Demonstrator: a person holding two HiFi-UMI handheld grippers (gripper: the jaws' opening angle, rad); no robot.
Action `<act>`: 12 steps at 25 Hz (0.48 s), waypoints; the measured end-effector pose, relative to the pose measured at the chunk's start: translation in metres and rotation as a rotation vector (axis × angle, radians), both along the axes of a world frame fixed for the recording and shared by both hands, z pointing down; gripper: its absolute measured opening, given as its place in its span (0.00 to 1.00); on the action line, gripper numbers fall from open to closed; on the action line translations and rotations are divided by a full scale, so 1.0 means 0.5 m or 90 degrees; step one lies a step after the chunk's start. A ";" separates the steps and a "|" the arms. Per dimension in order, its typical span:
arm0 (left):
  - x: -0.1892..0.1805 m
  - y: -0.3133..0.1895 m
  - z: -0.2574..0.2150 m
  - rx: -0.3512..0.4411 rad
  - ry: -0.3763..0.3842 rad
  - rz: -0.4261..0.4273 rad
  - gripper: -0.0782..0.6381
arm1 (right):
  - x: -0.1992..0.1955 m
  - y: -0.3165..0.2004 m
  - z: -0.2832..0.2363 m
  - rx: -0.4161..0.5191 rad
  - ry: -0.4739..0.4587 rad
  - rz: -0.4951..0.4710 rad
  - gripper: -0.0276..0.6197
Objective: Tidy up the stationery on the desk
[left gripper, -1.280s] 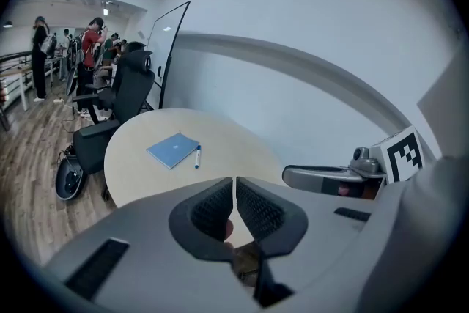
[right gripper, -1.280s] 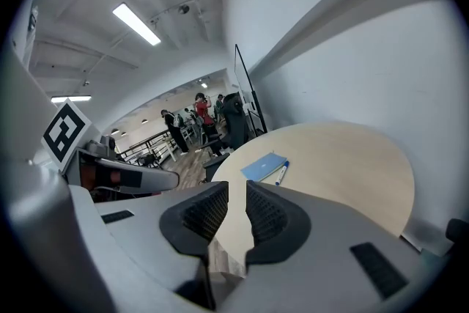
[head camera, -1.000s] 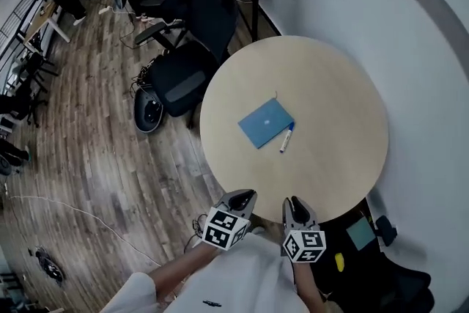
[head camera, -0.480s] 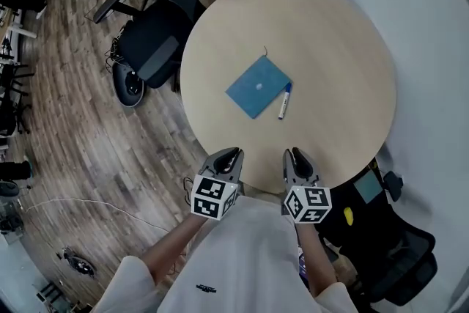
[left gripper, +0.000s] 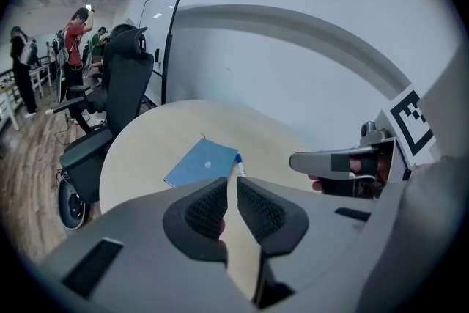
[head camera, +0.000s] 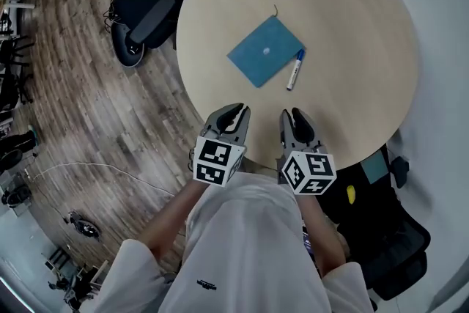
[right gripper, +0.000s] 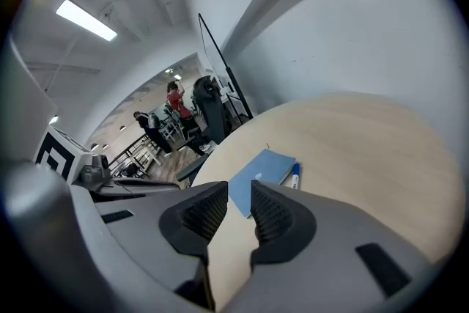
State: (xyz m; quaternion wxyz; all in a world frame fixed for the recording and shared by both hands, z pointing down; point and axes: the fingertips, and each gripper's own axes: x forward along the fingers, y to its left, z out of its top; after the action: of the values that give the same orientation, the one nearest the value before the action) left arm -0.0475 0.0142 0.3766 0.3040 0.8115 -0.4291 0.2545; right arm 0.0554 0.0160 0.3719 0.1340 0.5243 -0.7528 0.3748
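- Left gripper (head camera: 233,115) (left gripper: 231,200): held in the person's hand over the near rim of the tabletop; jaws drawn almost together, a narrow slit between the ribbed pads, nothing in it
- Right gripper (head camera: 294,119) (right gripper: 238,210): just beside the left gripper and level with it; jaws likewise narrow, the gap a little wider than the left one, nothing gripped
- Tabletop (head camera: 352,18) (left gripper: 146,143) (right gripper: 366,135): round, pale wood, under and ahead of both grippers
- Notebook (head camera: 265,51) (left gripper: 203,163) (right gripper: 260,171): blue cover, closed, lying flat, ahead of both grippers and well apart from them, set cornerwise to them; a thin dark line at its far corner, possibly a cord
- Marker pen (head camera: 294,70) (left gripper: 239,165) (right gripper: 294,175): white barrel, blue cap pointing away from the grippers; lies along the notebook's right edge, touching or just beside it, ahead of the right gripper
- Office chair (head camera: 150,7) (left gripper: 117,95): black, ahead and to the left of the left gripper, close against the tabletop's edge
- Floor (head camera: 88,106): wood planks, left of the left gripper
- White wall (left gripper: 293,62): beyond the tabletop, ahead of both grippers
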 end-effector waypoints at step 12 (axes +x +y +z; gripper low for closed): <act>-0.020 -0.151 0.141 -0.028 -0.016 -0.002 0.30 | -0.030 -0.095 0.160 -0.076 -0.036 0.033 0.25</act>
State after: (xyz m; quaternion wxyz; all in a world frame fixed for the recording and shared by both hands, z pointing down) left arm -0.0573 -0.0611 0.4473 0.3167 0.8010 -0.4282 0.2735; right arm 0.0406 -0.0315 0.4520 0.1339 0.5241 -0.7186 0.4370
